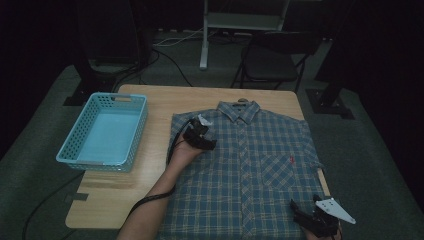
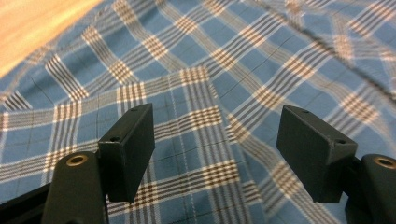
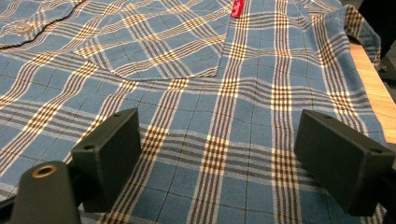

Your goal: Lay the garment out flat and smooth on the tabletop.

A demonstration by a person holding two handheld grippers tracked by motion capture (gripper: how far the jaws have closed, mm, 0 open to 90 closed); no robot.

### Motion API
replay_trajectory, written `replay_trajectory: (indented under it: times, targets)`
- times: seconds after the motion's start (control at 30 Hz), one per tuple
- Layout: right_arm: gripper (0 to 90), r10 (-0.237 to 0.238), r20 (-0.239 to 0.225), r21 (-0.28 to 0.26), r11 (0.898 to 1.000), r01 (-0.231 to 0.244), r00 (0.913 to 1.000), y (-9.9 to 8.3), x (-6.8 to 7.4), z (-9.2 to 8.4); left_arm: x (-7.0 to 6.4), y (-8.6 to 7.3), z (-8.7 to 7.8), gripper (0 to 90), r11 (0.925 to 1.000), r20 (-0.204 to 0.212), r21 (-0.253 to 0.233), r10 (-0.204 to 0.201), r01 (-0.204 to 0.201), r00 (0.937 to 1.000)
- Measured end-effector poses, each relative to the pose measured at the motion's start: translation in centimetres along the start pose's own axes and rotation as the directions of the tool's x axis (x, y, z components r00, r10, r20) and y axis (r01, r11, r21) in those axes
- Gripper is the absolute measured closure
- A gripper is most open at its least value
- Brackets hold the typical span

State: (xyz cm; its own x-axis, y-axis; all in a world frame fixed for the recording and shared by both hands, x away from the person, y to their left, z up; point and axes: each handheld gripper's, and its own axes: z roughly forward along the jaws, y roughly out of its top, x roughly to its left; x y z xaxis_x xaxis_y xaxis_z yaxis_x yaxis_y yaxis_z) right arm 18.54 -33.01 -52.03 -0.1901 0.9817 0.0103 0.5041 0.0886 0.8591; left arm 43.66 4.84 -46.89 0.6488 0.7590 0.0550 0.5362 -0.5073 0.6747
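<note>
Shirt [image 1: 250, 170] hem beyond the bottom edge.

From my station, the shirt [image 1: 250, 170] was blue plaid, crossed by bands of cream and dark brown lines; the same check ran over its collar [image 1: 239, 108] and chest pocket [image 3: 159, 46]. A small red tag [image 3: 237, 8] marked the pocket's edge. The table [image 1: 155, 105] showed pale, light-brown wood. The basket [image 1: 102, 131] was light turquoise with a perforated wall. I saw black jaws on both the left gripper [image 2: 217, 151] and the right gripper [image 3: 219, 161], each arm bearing a brass-coloured rivet. A pale grey plate [image 1: 336, 209] sat atop the right gripper. The floor [image 1: 30, 170] was dull grey-green, the chair [image 1: 272, 60] black.
</note>
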Motion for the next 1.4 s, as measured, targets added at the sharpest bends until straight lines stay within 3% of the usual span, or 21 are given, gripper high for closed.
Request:
replay_trajectory:
  times: [0.1,0.13,0.2,0.43,0.5,0.67,0.77,0.87,1.0,1.1,1.17,1.27,1.4]
  targets:
    - [14.0,-0.001,-0.001,0.000,1.000,0.001,1.0000,0.0,0.0,0.0,0.3,-0.6,0.7,42.7,0.9997,0.002,0.022,0.013,-0.013,0.9999]
    - [14.0,-0.001,-0.001,0.000,1.000,0.001,1.0000,0.0,0.0,0.0,0.5,-0.7,0.8,45.5,0.9999,0.015,0.009,0.007,-0.007,0.9999]
    - [14.0,0.000,-0.001,0.000,1.000,0.000,1.0000,0.0,0.0,0.0,0.8,-0.9,0.7,50.1,0.9999,0.015,0.001,-0.015,0.015,0.9998]
    - [14.0,0.001,0.001,0.001,1.000,-0.001,1.0000,0.0,0.0,0.0,1.9,-1.0,0.6,80.0,0.9969,-0.008,-0.012,-0.078,0.078,0.9969]
    - [14.0,0.000,0.001,0.001,1.000,0.000,1.0000,0.0,0.0,0.0,2.3,-1.0,0.3,83.4,0.9948,0.001,-0.019,-0.100,0.100,0.9950]
    - [14.0,-0.001,0.000,0.000,1.000,0.001,1.0000,0.0,0.0,0.0,3.2,-0.5,-1.6,84.8,0.9892,-0.041,-0.081,-0.126,0.122,0.9913]
    - [14.0,0.000,0.001,0.001,1.000,0.000,1.0000,0.0,0.0,0.0,4.8,-0.2,-4.1,84.8,0.9808,-0.079,-0.128,-0.158,0.147,0.9843]
    - [14.1,0.000,0.002,0.000,1.000,0.000,1.0000,0.0,0.0,0.0,5.9,-0.1,-6.1,84.8,0.9778,-0.106,-0.149,-0.164,0.148,0.9806]
    - [14.0,0.001,0.003,0.001,1.000,-0.001,1.0000,0.0,0.0,0.1,7.7,-0.2,-8.6,84.7,0.9718,-0.152,-0.172,-0.188,0.162,0.9703]
    - [14.0,0.002,0.003,0.001,1.000,-0.002,1.0000,0.0,0.0,0.1,9.1,-0.9,-10.4,84.6,0.9676,-0.194,-0.179,-0.212,0.178,0.9578]
    - [14.0,0.002,0.004,0.001,1.000,-0.002,1.0000,0.1,0.0,0.1,10.1,-1.6,-11.6,84.6,0.9587,-0.215,-0.197,-0.246,0.205,0.9452]
    - [14.1,0.002,0.004,0.001,1.000,-0.002,1.0000,0.1,0.0,0.1,11.7,-2.8,-13.4,84.4,0.9406,-0.243,-0.224,-0.307,0.255,0.9199]
    - [14.0,0.002,0.004,0.001,1.000,-0.002,1.0000,0.1,0.0,0.1,13.3,-4.6,-15.5,63.9,0.9114,-0.268,-0.248,-0.390,0.329,0.8807]
